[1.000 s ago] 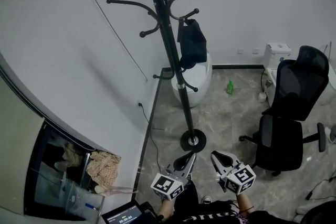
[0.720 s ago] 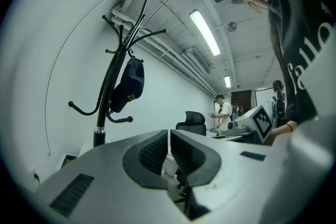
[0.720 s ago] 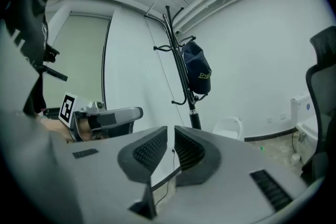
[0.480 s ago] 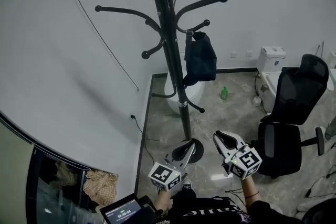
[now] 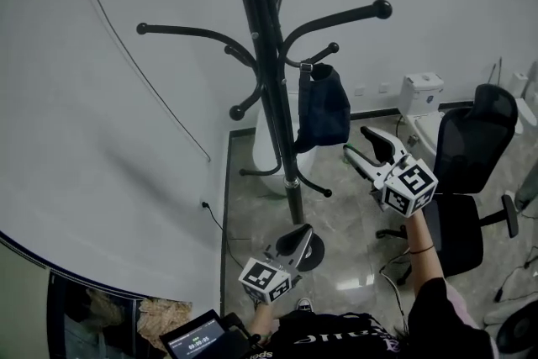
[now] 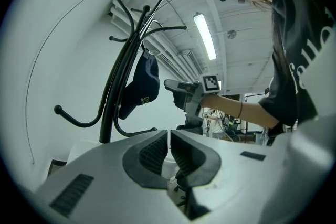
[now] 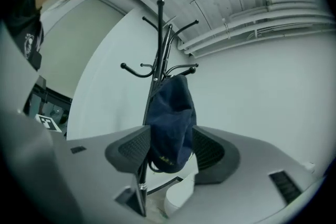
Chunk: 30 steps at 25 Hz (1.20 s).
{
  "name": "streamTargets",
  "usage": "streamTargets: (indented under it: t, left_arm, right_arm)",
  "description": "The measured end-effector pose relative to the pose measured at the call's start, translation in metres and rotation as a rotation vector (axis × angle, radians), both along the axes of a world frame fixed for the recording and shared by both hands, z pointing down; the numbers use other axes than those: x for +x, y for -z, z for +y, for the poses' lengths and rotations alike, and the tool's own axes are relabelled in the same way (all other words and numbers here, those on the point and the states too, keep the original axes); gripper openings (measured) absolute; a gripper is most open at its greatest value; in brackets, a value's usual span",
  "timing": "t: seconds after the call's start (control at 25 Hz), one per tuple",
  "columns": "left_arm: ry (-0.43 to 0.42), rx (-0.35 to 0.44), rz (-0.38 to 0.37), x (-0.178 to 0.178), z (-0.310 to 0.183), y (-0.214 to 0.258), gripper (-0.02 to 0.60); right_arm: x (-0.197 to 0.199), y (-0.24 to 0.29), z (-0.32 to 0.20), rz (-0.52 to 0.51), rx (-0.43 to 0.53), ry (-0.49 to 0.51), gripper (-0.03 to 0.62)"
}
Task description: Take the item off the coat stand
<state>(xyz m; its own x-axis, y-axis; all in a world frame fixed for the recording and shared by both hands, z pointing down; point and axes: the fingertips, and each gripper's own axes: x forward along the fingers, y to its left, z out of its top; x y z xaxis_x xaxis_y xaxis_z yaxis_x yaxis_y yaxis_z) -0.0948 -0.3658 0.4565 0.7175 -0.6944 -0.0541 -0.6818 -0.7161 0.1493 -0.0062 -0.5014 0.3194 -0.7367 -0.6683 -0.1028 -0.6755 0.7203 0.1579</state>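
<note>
Cap (image 5: 324,107) hangs ungrasped on the coat stand (image 5: 267,80); you're mid-reach. Your right gripper (image 5: 361,145) has its jaws opening, empty; your left gripper (image 5: 296,240) has them closed, empty. Next: straddle the cap and pinch.

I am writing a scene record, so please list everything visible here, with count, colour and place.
coat stand: one, black, on the floor near the wall.
cap: one, dark blue, hanging on a coat stand hook.
container: one, white, behind the stand's pole.
office chair: one, black, at the right.
box unit: one, white, against the back wall.
screen device: one, black, bottom edge.
left gripper: one, grey, low near the stand's base, jaws shut.
right gripper: one, grey, raised beside the cap, jaws opening, not touching it.
</note>
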Motion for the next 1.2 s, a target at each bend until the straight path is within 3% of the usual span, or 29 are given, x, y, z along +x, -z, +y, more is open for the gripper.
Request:
streamTargets:
  t: [0.2,0.36,0.48,0.52,0.6,0.68,0.96,1.2]
  left_arm:
    - [-0.051,-0.009,0.020,0.007,-0.005,0.003,0.003]
    - [-0.100,-0.016,0.009,0.016,-0.001,-0.005,0.003]
    - [-0.128,-0.014,0.000,0.020,0.002,-0.016,0.003]
    - [-0.130,-0.017,0.000,0.020,0.002,-0.018,0.003]
    - [-0.123,-0.027,0.001,0.018,0.003,-0.018,0.003]
    - [-0.113,-0.034,0.001,0.013,0.004,-0.016,0.003]
    - [-0.062,-0.025,0.011,-0.004,-0.004,-0.007,0.003]
    - [-0.088,-0.038,0.005,0.006,-0.001,-0.012,0.003]
  right_arm:
    - [-0.013,0.039,-0.031,-0.110,-0.063,0.111,0.265]
    - [-0.033,0.029,-0.051,0.003,-0.059,0.102,0.265]
    - [-0.045,0.023,-0.058,0.009,-0.067,0.108,0.263]
    - [-0.047,0.023,-0.055,0.002,-0.071,0.121,0.240]
    - [-0.049,0.026,-0.049,0.004,-0.054,0.133,0.121]
    - [-0.048,0.031,-0.043,0.016,-0.020,0.119,0.063]
    - [-0.031,0.071,-0.039,-0.005,0.074,0.038,0.051]
    - [0.003,0.106,-0.049,-0.035,0.120,-0.050,0.051]
